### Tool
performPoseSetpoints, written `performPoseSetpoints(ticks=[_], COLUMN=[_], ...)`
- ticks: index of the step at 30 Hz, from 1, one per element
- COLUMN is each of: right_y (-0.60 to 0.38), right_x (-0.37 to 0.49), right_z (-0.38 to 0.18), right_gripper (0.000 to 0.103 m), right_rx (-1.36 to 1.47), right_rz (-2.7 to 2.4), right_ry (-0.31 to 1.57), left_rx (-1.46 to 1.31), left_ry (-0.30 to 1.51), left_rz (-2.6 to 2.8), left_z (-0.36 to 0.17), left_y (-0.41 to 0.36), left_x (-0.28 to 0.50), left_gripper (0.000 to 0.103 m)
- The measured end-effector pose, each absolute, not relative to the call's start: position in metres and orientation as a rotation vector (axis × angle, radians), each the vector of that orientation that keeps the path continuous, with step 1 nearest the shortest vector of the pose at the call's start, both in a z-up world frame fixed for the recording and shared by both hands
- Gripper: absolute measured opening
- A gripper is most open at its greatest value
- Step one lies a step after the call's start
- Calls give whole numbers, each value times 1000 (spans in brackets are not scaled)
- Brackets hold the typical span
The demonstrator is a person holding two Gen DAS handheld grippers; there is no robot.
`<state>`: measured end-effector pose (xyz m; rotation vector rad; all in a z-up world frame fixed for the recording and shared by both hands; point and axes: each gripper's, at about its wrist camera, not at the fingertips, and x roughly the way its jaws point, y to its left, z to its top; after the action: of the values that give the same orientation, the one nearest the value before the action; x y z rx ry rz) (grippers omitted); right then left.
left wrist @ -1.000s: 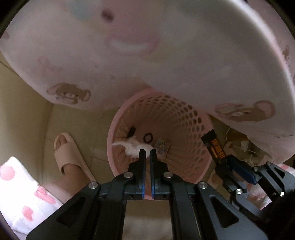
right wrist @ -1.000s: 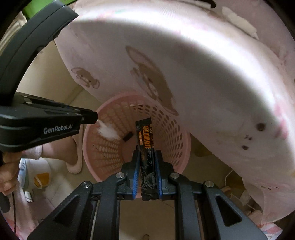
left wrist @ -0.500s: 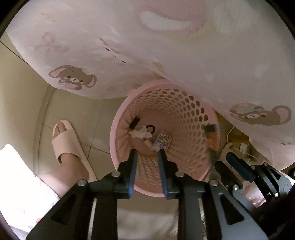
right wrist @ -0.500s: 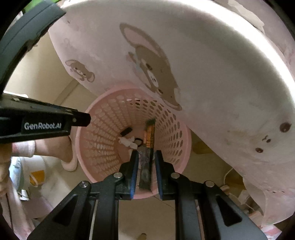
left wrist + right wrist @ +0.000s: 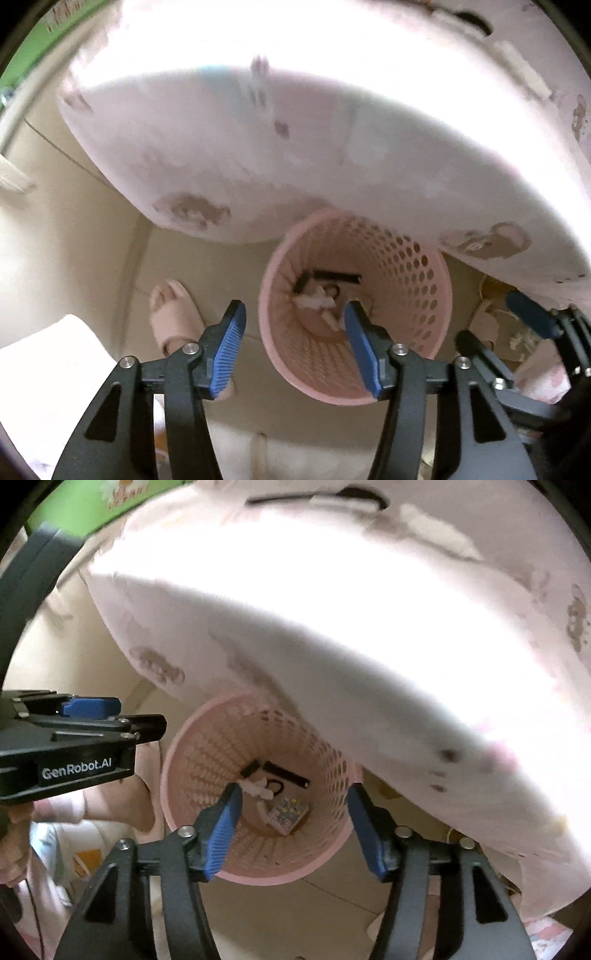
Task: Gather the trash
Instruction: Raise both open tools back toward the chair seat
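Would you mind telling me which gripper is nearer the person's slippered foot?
Left. The left gripper hangs open beside the slippered foot; the right gripper, also open, sits across the pink perforated basket.

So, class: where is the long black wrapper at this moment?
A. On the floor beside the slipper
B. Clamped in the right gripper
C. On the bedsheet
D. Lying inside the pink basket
D: the black wrapper lies at the bottom of the pink basket, and the right gripper is open with nothing between its fingers.

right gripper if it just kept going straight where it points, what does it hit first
Probably nothing until the pink basket: the open right gripper aims into its mouth, toward the patterned wrapper at the bottom. Depth is unclear.
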<state>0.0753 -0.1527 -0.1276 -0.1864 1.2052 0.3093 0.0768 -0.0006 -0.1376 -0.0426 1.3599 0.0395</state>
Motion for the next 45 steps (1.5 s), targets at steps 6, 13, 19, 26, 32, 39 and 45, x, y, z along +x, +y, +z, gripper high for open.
performPoseSetpoints(ticks=[6,13,19,26,32,39,45], right_y=[-173,-183,-200,-212,-220,-222,-227], right_x=[65,48,45,57,59,68,75], right_z=[-92,-53,-32,-22,-17,-18,-22], right_gripper=[69,71,74,80,83,80,75], right_rx=[-96,-104,-89,-97,-79,-89,-67], right_rz=[277,230,165,67,34,29,43], right_ry=[1115,958,856,803,758,792,829], left_rx=[33,77,90,114,27,49,21], left_ry=[1199,1019,861,722,707,665,648], left_rz=[32,13,50,60,1,23,0], left_z=[-96,-60,-39,-29,-24,-14,-15], left_y=[-4,-7,-9,-17,-14,-16,-15], left_x=[69,61,56,50,47,47,49], left_gripper=[60,69,93,96,96,102,102])
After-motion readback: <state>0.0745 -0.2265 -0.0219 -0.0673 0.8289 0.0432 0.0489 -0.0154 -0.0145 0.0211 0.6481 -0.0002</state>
